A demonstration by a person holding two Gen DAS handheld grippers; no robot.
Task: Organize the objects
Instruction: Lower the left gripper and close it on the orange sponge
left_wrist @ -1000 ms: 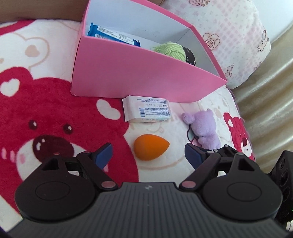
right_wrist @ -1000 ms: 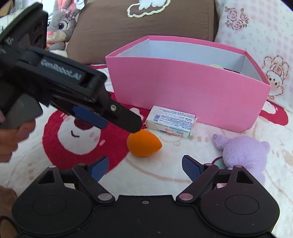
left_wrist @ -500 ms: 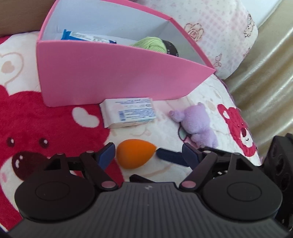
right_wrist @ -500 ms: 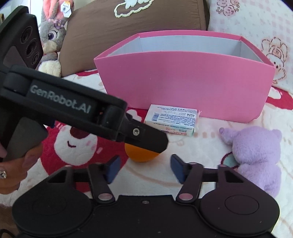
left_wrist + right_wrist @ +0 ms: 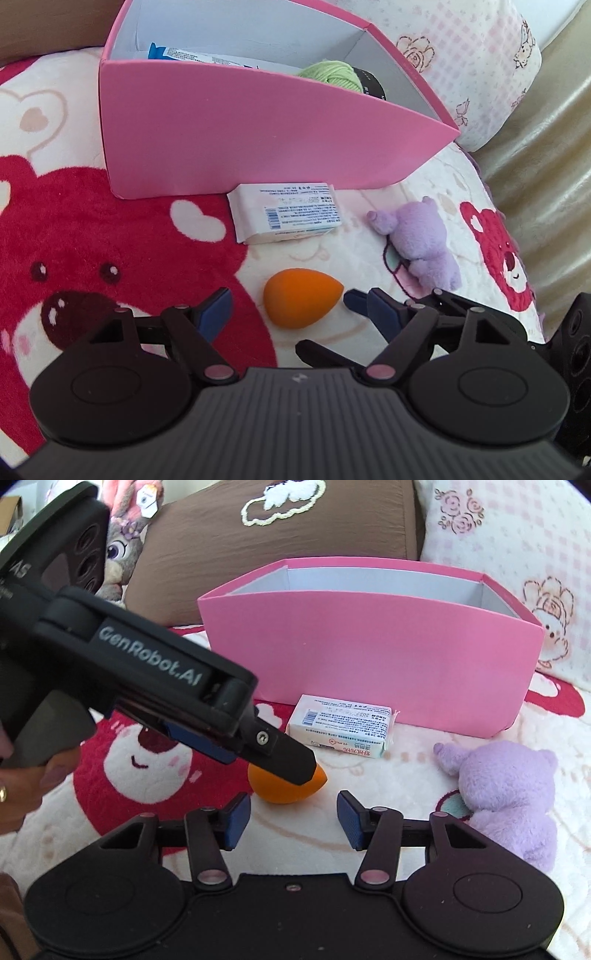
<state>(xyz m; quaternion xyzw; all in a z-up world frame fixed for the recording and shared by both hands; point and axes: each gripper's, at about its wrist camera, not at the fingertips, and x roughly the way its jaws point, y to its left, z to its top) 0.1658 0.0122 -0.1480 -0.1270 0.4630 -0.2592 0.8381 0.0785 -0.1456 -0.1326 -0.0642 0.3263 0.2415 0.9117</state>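
An orange egg-shaped sponge (image 5: 301,299) lies on the bear-print blanket (image 5: 110,229). My left gripper (image 5: 299,314) stands open over it, blue pads on either side and clear of it. In the right wrist view one left finger (image 5: 291,762) covers the top of the sponge (image 5: 275,794). My right gripper (image 5: 293,819) comes in from the other side. Its jaws are closing, and the sponge sits just past its pads, untouched. One right fingertip (image 5: 354,299) lies beside the sponge's pointed end.
A pink box (image 5: 258,136) stands behind, holding a blue packet (image 5: 184,55) and green yarn (image 5: 332,74). A white tissue pack (image 5: 284,214) lies before it, a purple plush (image 5: 421,240) to the right. Pillows (image 5: 295,535) line the back. A hand (image 5: 22,786) holds the left gripper.
The right gripper's jaws have narrowed a good deal and its fingers have come in beside the sponge under the left gripper. The left gripper has stayed open near the sponge.
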